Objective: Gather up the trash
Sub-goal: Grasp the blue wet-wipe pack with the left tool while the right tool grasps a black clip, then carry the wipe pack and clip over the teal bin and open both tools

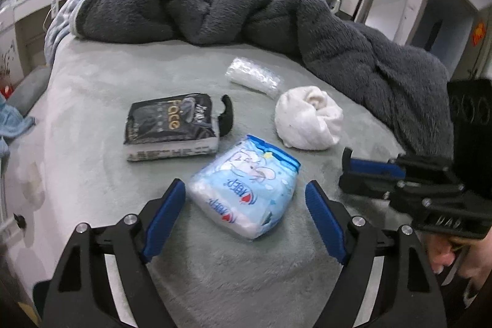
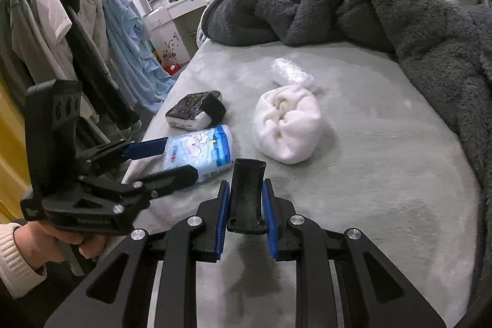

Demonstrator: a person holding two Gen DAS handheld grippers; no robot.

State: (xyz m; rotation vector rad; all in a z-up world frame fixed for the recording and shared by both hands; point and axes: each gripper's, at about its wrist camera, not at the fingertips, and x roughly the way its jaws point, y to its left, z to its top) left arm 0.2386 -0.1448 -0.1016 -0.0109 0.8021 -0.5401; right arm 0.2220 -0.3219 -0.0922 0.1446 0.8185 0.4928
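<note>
Bed scene, trash scattered on the grey-green sheet (image 1: 92, 76); the left gripper (image 1: 246, 205) stood with jaws apart, straddling the blue tissue pack (image 1: 246, 189) without the pads pressing on it; the right wrist view showed the same pack (image 2: 200, 152) lying between the two blue fingers (image 2: 147, 148) of that gripper. The right gripper (image 2: 246, 205) was clamped on a curved black strip (image 2: 247, 195) (some torn-off wrapper piece, most likely, though the material was hard to judge from here). The other items lay further up the bed: the black face-tissue pack (image 1: 172, 128) just beyond the blue one, the white crumpled wad (image 1: 307, 119) to its right, the clear plastic wrap (image 1: 255, 77) near the dark fleece blanket (image 1: 276, 14). Risks from this point, as judgement: the blue pack was soft and slick-skinned, so a close on it might squeeze it forward out of the pads rather than seat it; it also lay skewed to the jaws, so one pad might catch a corner and spin it; a low approach could pinch the plush sheet along with the pack and drag bedding up with it; the black pack sat close enough that a push forward could shove the two together; the black strip was gripped along its narrow sides only, so a quick swing of the right hand could let it slip; the two grippers were near each other and could knock if both moved inward.
</note>
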